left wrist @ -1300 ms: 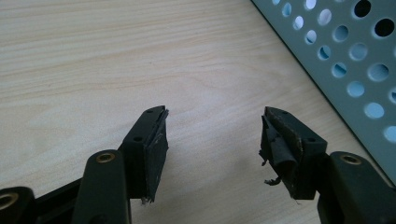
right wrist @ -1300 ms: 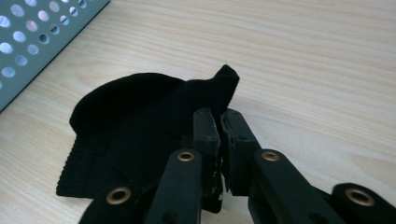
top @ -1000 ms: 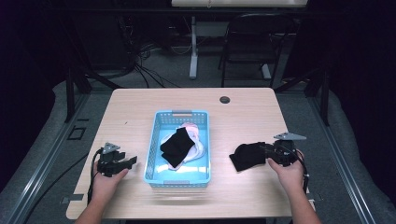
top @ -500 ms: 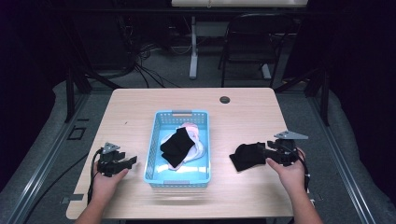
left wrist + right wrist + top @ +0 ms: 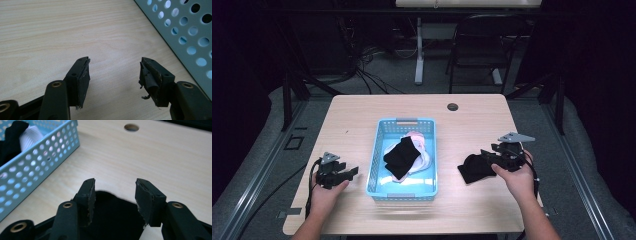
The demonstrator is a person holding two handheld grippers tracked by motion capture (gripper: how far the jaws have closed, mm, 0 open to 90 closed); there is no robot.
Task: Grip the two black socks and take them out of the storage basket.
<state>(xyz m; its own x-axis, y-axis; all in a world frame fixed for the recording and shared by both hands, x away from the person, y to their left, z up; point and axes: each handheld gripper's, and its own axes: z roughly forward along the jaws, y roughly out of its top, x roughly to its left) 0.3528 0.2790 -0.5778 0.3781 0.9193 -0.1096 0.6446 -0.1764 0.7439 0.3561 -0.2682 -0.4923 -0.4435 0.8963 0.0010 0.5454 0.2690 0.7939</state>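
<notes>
Pale wooden counter (image 5: 362,120) in a dark room, light blue perforated plastic basket (image 5: 384,142) at centre holding black and white clothes (image 5: 401,157). Left hand-held gripper (image 5: 343,173) wide open, empty, beside basket. Right hand-held gripper (image 5: 480,158) open over crumpled black cloth (image 5: 470,171) on counter, gripping nothing, likely sorting.

Right gripper (image 5: 115,195), jaws spread, gap between them, poised over black cloth (image 5: 115,220) lying on wooden table (image 5: 162,152). Cloth under and between the jaws, contact not clear. Blue perforated basket (image 5: 37,162) at upper left, holding a black garment (image 5: 11,140) and white ribbed fabric (image 5: 30,133). Round hole (image 5: 131,127) in table at top.
</notes>
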